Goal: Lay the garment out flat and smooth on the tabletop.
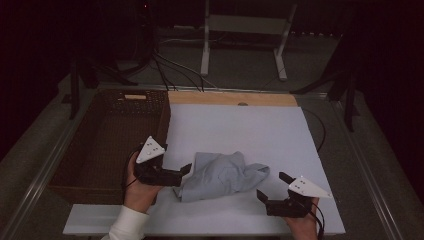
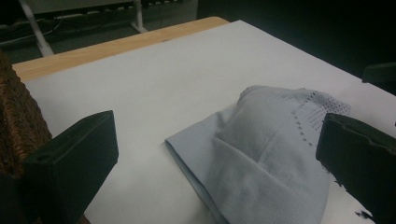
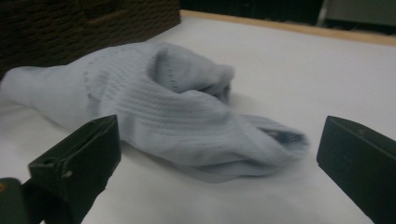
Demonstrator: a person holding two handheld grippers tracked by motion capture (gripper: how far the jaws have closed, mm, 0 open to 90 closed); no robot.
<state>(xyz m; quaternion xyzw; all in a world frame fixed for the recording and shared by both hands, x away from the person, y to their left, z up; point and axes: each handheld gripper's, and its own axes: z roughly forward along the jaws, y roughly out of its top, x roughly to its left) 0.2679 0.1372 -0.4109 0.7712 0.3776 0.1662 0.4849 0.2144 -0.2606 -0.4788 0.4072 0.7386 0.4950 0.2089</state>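
lying crumpled on the white rectangular sheet (image 1: 240,135) that covers the table, the pale blue-grey knitted garment (image 1: 222,175) sits near the front edge, roughly midway between the two hand-held tools. the high view shows it bunched into a low heap with one end drawn out to the right into a narrower fold. the left gripper (image 1: 184,174), black with a grey three-cornered plate on top, is held in a hand with a white sleeve and points rightward at the garment's left edge; its jaws stand wide apart and grip nothing, with the tips just beside the cloth, though whether they touch it cannot be told. in the left gripper view the garment (image 2: 261,158) lies between and beyond the two black jaws, its folded hem toward the camera and a patch of small perforations toward its far right side. the right gripper (image 1: 272,186), also black with a grey plate, sits near the front right of the sheet, angled up and left toward the cloth's drawn-out end; its jaws are likewise spread wide and empty, a little apart from the fabric. the right gripper view has the garment (image 3: 163,112) resting on the sheet ahead of the open jaws, ribbed in texture and folded over itself. a dark brown woven wicker basket (image 1: 107,137) stands against the sheet's left side, and a strip of pale wooden tabletop (image 1: 232,98) shows along the sheet's far edge.
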